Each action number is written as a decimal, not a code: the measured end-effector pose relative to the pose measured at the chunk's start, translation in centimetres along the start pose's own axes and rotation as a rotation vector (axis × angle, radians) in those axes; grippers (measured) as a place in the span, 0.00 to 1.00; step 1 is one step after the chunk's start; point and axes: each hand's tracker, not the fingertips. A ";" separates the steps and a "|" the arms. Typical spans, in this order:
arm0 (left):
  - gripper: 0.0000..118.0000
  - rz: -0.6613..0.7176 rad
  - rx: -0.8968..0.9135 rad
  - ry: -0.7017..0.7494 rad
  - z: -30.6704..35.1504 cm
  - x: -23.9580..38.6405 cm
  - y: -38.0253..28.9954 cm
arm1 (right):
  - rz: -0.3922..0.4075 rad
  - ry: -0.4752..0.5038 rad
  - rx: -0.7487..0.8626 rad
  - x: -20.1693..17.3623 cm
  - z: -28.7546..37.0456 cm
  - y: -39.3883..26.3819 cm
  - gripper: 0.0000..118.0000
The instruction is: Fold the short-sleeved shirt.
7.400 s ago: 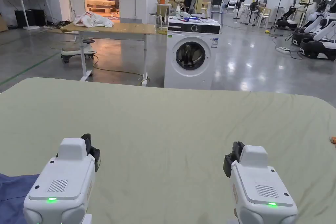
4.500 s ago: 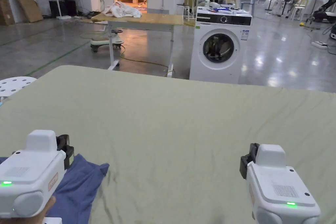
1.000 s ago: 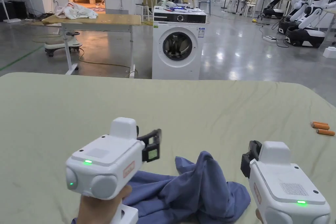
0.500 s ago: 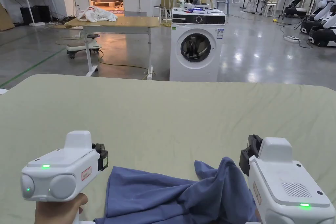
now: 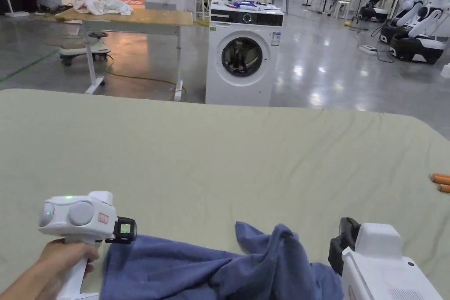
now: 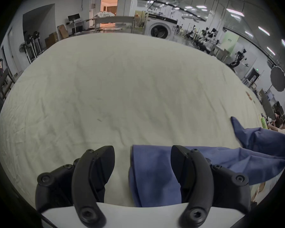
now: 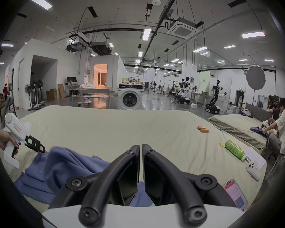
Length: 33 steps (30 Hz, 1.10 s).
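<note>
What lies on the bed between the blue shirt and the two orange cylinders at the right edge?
Nothing: in the head view, bare pale green bed sheet stretches from the crumpled blue short-sleeved shirt to the two small orange cylinders.

No legible text or labels anywhere.

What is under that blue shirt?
The shirt lies crumpled on a pale green sheet, which shows all around it. Whatever lies directly beneath its folds is covered, so I cannot tell if anything else is there.
</note>
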 end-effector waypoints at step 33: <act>0.00 -0.093 0.222 -0.060 9.5 -0.9 -2.6 | 0.050 0.195 -0.703 2.1 -13.2 -8.4 0.05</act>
